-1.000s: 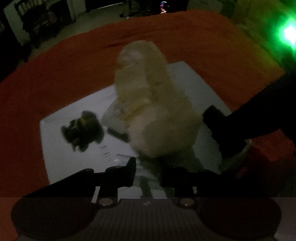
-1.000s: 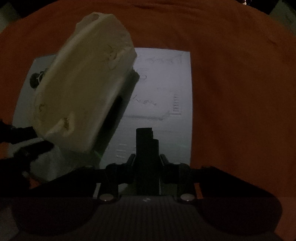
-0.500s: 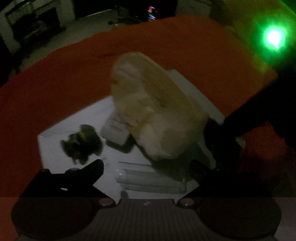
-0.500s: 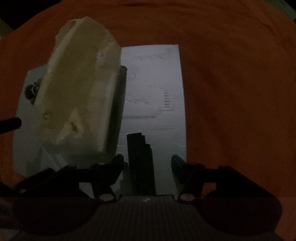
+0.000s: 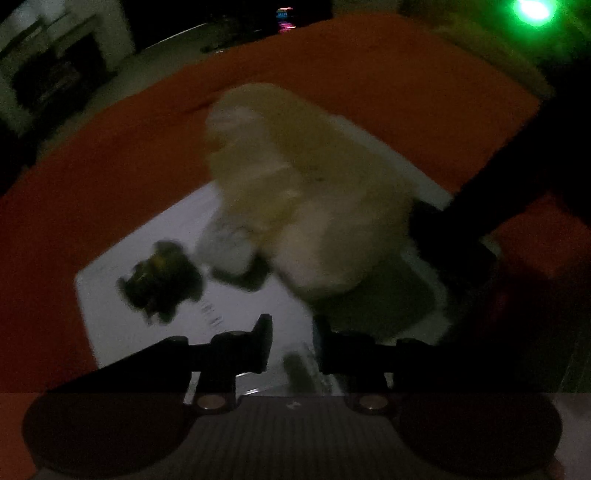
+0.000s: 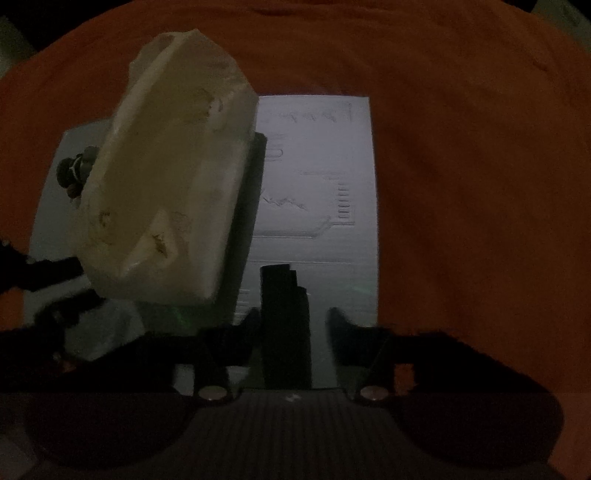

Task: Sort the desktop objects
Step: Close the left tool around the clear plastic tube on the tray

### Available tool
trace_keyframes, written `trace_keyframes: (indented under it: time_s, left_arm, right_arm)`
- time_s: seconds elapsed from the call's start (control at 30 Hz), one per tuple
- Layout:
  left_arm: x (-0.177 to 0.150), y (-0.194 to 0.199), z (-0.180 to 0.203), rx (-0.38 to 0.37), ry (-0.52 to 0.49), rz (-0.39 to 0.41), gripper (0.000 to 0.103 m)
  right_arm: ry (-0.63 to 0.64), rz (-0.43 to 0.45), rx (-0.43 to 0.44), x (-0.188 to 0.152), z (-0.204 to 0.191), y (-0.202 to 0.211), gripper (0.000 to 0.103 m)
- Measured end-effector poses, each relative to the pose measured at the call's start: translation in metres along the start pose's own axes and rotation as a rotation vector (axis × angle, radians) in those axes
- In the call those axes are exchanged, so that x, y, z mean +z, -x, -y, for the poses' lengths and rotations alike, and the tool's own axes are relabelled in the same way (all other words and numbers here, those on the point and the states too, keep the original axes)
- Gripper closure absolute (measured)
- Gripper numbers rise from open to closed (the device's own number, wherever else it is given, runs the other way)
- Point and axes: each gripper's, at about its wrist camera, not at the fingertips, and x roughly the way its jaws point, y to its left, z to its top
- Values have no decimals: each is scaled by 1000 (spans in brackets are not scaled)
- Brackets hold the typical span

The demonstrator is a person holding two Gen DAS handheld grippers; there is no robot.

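A large pale cream bag (image 5: pixel 306 192) stands tilted on a white mat (image 5: pixel 122 295); it also fills the left of the right wrist view (image 6: pixel 166 184). A dark clump of small objects (image 5: pixel 159 284) lies on the mat to its left, and shows small in the right view (image 6: pixel 74 171). A flat black bar (image 6: pixel 284 325) lies on the mat (image 6: pixel 325 155) between the spread fingers of my right gripper (image 6: pixel 291 325), which is open. My left gripper (image 5: pixel 291 336) has its fingers close together with a narrow gap over something clear; the frame is blurred.
An orange cloth (image 5: pixel 92 177) covers the table around the mat, also in the right wrist view (image 6: pixel 480 184). The other gripper's dark arm (image 5: pixel 498 192) reaches in from the right. A green light (image 5: pixel 532 9) glows at the top right. A dim room lies beyond.
My left gripper opened wide half a second ago and has closed in again. My right gripper let go of the black bar and stays open around it.
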Motion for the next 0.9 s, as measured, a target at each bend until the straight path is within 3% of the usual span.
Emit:
trace_keyframes:
  time_s: [0.1,0.13,0.2,0.23,0.27,0.33,0.4,0.5,0.6,0.67,0.77,0.83,0.9]
  left_arm:
    - [-7,-3,-18,26,35,-28,83]
    - [-8,1,-25,32,48,-21,78]
    - [-10,9,-40,46,81,-3,44]
    - [-10,13,-48,49,107,6,20]
    - [-10,18,-56,37,129,22,15]
    - [-10,28,-67,-18,132,49,15]
    - [-10,37,-70,-67,40,75,15]
    - [-15,31,-64,-40,-127,42,10]
    - [-19,19,-61,-27,-75,15,9]
    - [-17,10,-58,-33,-12,-9,3]
    - [-12,0,-41,84,10,21,0]
    - [-13,-3,-28,193,-9,80,0]
    - [-13,-8,-16,250,-50,96,0]
  right_arm:
    - [8,4,2,-4,-2,3,74]
    - [17,7,-5,-5,-4,3,74]
    - [31,11,-14,-8,-6,4,75]
    - [35,13,-16,-9,-6,5,75]
    - [32,14,-16,-9,-6,4,75]
    - [29,-5,1,-8,-6,6,74]
    - [10,-20,17,-8,-4,6,73]
    - [12,-23,20,-8,-2,6,73]
    - [1,-29,18,-9,0,6,69]
    - [-2,-33,10,-7,0,4,64]
    - [-9,-38,-9,-7,-4,3,45]
    - [-8,-33,-17,-6,-6,-1,42]
    - [2,-26,-19,-7,-8,-2,42]
